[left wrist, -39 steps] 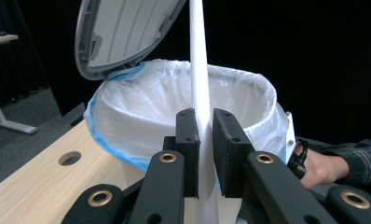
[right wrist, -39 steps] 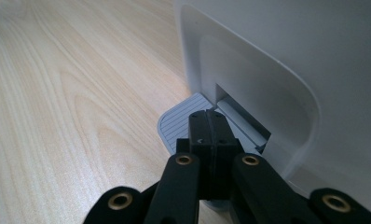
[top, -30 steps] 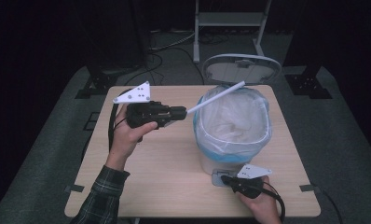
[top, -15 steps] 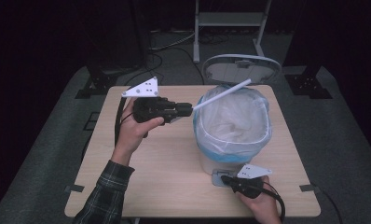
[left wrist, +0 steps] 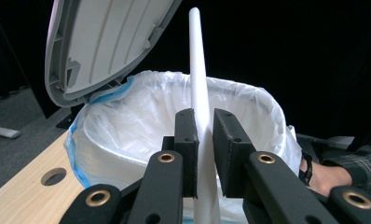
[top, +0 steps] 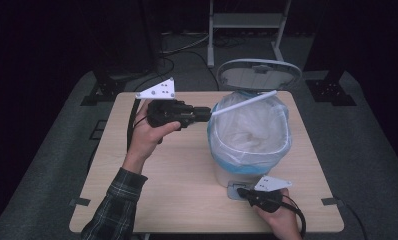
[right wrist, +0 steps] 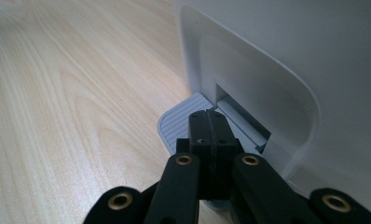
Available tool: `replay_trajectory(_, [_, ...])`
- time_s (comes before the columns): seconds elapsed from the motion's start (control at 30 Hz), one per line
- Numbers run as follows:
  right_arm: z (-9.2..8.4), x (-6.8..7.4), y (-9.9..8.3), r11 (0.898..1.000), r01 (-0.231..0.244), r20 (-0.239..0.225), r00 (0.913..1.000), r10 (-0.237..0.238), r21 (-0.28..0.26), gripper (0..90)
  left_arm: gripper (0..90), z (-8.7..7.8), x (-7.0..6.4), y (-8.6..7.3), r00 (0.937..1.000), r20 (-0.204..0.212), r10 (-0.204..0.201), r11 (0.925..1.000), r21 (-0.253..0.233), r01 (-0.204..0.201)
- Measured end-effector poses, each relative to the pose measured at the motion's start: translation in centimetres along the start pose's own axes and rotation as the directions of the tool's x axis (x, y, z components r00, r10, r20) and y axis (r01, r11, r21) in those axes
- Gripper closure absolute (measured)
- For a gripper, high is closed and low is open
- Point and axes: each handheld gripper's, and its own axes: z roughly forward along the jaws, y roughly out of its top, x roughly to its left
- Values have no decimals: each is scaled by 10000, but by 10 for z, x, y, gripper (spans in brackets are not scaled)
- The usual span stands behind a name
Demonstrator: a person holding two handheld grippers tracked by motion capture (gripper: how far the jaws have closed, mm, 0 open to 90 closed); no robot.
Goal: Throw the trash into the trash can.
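Observation:
A white pedal bin (top: pixel 249 135) lined with a clear plastic bag stands on the wooden table (top: pixel 177 185), its grey lid (top: pixel 257 75) raised at the back. My left gripper (top: pixel 208 114) is shut on a long white stick (top: pixel 244 102) that slants over the bin's open mouth. In the left gripper view the stick (left wrist: pixel 200 93) runs up between the black pads (left wrist: pixel 188 130), with the bag (left wrist: pixel 127 126) and lid (left wrist: pixel 109 42) behind it. My right gripper (top: pixel 242 192) is shut, its tips (right wrist: pixel 210 128) pressing down on the grey ribbed pedal (right wrist: pixel 179 123) at the bin's foot (right wrist: pixel 249 93).
A metal stand (top: pixel 247 20) and cables lie on the dark floor beyond the table. The table's left half is bare wood, with a round hole (left wrist: pixel 53 176) near its edge. A person's plaid sleeve (top: pixel 112 210) enters from the bottom left.
My left hand has carried the stick slightly right, so its end reaches farther across the bin's mouth. The right hand has stayed on the pedal.

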Motion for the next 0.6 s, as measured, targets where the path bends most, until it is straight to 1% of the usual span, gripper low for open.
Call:
replay_trajectory(0.03, [0,0,0,10000,58,17,10000,-58,17,900,806,0,0,0,10000,5,-2,10000,-10,2])
replay_trajectory(0.23, [0,0,0,10000,60,25,10000,-60,20,900,803,2,1,2,10000,36,-41,9999,-97,42])
replay_trajectory(0.6, [0,0,0,10000,18,14,10000,-18,0,900,803,8,0,8,10000,61,76,9999,-113,-76])
